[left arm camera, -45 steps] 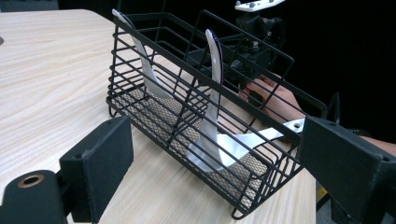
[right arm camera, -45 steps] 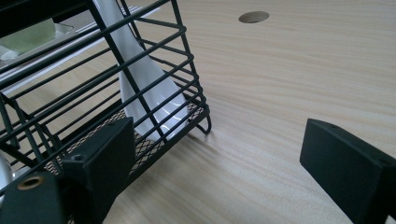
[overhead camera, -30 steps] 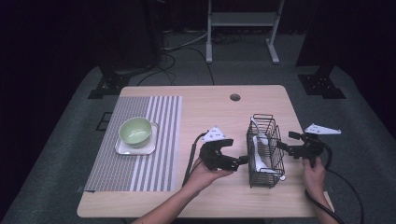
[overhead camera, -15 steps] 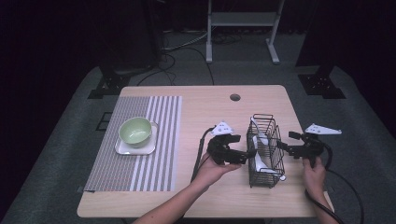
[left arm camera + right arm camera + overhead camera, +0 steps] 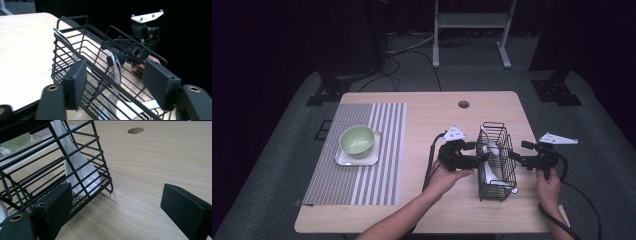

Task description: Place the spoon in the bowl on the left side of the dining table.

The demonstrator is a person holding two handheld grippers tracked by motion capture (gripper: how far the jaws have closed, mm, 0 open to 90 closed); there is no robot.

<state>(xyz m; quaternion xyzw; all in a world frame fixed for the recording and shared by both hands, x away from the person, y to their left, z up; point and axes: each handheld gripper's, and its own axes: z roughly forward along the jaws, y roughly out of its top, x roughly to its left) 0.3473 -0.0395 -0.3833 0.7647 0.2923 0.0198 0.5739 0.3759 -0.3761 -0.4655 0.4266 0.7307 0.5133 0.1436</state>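
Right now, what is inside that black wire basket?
White spoons stand in the wire basket, one leaning on its end wall. How many is unclear; the wires hide their lower parts.

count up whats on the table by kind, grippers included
wire basket: 1
white spoons in the basket: 2, as far as the views show
green bowl: 1
white tray under the bowl: 1
striped mat: 1
grippers: 2, left gripper and right gripper
total: 8
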